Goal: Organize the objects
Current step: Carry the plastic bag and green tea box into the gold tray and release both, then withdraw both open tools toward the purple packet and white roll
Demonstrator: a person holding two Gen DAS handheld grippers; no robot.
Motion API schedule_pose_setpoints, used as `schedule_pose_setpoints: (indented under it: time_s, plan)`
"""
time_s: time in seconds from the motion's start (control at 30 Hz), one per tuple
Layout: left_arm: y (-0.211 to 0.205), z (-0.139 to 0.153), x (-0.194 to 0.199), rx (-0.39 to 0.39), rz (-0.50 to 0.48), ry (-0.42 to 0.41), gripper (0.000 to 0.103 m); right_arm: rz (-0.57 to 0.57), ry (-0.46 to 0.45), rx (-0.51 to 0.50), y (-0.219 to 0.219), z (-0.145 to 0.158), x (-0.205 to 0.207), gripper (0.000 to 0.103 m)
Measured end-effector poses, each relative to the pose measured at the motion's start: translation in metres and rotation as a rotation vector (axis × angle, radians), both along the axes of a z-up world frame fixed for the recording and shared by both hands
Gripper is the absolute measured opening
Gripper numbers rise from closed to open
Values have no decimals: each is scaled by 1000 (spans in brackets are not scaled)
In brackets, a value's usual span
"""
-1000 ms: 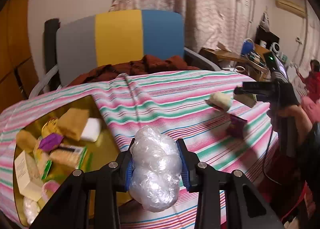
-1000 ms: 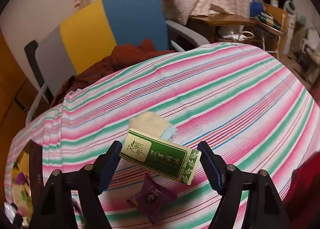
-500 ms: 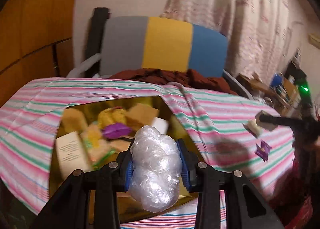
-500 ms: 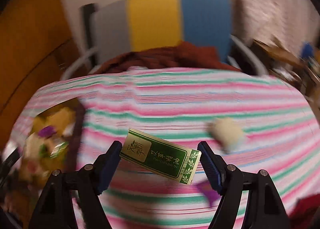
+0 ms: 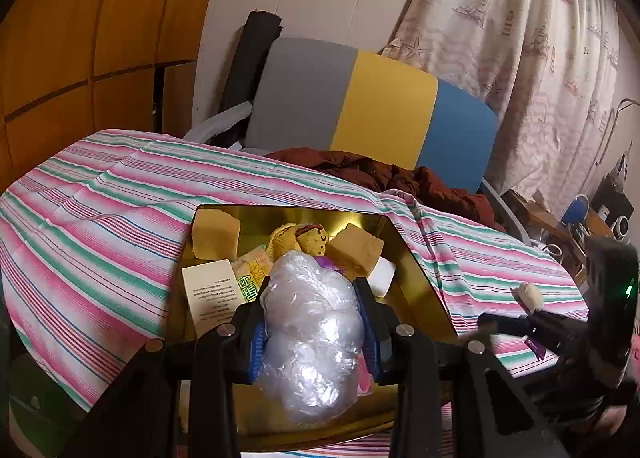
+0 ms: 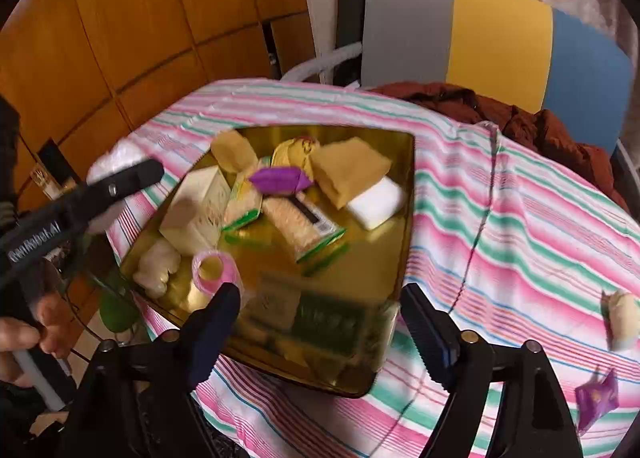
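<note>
While hanging over the gold tray at lower centre of the left wrist view, pinched from both sides by the left gripper: wad of clear plastic wrap, not yet let go. Packed beneath and beyond it, toward the middle of the frame: tan blocks, a white card box, a white bar, yellow packets.

Seen from the right wrist view: right gripper at bottom centre, jaws wide apart and holding nothing, poised above the tray's near corner. Directly below that gap, inside the tray: green box, too blurred to say whether lying flat or tilted.

Judged as the drop-off step of the sorting, with one item apparently in the tray and one awaiting release. Called for next, by this reading: lowering the wad onto a bare gold patch at the tray's near side, then parting the left jaws, with care against the clinging film snagging on the pads and against the light wad rolling off over the rim.

Lying out on the striped tablecloth, well apart from the tray: cream wrapped piece at the right edge, purple sachet at lower right. Likely next pickups for the free right gripper.
</note>
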State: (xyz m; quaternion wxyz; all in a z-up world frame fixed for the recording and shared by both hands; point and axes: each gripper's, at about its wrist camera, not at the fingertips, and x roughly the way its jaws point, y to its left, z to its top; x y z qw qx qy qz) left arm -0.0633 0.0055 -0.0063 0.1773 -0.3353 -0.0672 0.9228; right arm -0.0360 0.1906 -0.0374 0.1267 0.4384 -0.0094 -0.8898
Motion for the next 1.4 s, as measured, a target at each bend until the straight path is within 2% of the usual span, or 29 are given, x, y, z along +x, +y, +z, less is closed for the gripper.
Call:
schedule_pose_setpoints:
  time_s: [0.1,0.27,0.37,0.5,0.8,1.07,1.4]
  plan:
    - [6,-2,-5,16,-24,-15,38,-2,-26,3,-1,-9,2,92]
    - [23,0,-15,38,-70,-30,41,-25,-45,-4,9,-15,11,94]
    - [37,-1,-24,32,-103,-34,51,-44,-47,-24,14,-14,15,98]
    - [49,-6,-36,15,-90,-72,66,-53,-48,-20,15,-15,19,98]
    - [36,-11,-17,-2,-44,-76,66,-62,-33,-17,13,-14,23,100]
    - [31,-11,6,-91,-18,-37,66,-103,-6,19,12,-7,25,102]
    - [45,-8,24,-188,-49,26,66,-168,24,75,19,0,30,103]
